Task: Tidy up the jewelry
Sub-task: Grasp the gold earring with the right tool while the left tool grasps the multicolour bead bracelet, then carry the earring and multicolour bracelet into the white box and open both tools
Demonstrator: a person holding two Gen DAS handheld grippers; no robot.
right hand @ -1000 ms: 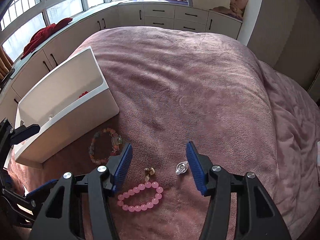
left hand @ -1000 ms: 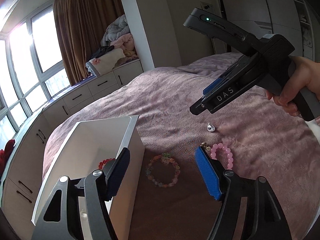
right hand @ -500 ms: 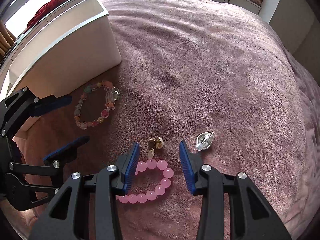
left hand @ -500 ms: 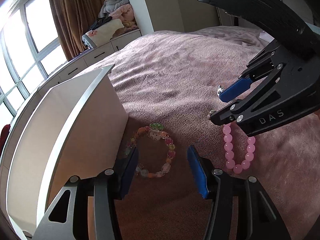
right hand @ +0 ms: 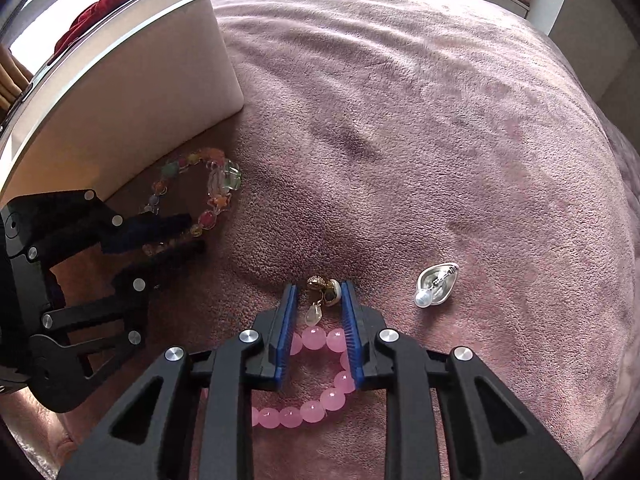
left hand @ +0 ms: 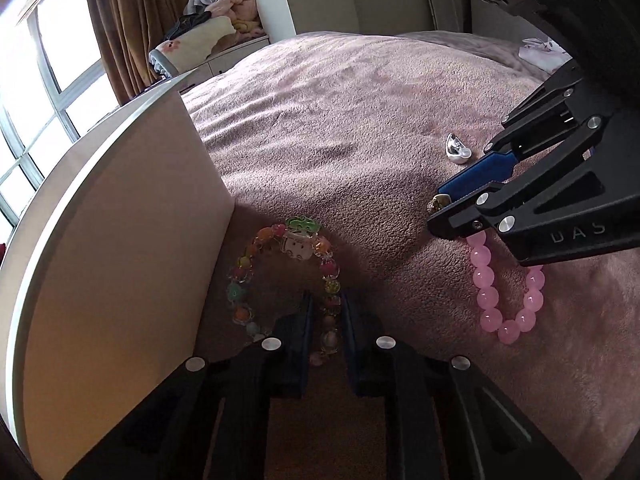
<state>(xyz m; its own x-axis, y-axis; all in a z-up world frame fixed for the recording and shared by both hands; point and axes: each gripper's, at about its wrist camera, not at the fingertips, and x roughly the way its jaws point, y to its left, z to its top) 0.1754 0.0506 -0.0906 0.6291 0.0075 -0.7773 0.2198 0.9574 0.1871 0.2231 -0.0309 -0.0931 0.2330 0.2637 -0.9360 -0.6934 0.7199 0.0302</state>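
Bracelets x2: multicolor bead (left hand: 280, 276) & pink bead (right hand: 312, 380); earrings x2, white box (right hand: 132, 92) x1.

Your multicoloured bead bracelet (left hand: 280, 276) lies flat beside the white box (left hand: 120, 216); pink bracelet (right hand: 316, 380), gold earring (right hand: 322, 294), silver earring (right hand: 434, 284) rest nearby.

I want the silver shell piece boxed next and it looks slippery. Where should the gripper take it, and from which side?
Judging by its pose, come straight down on the silver shell-shaped piece and close across its narrow width, mid-body, clear of the pearl at one end. It lies flat and alone on the pink blanket, beside the right gripper, whose jaws are closing around the gold earring.
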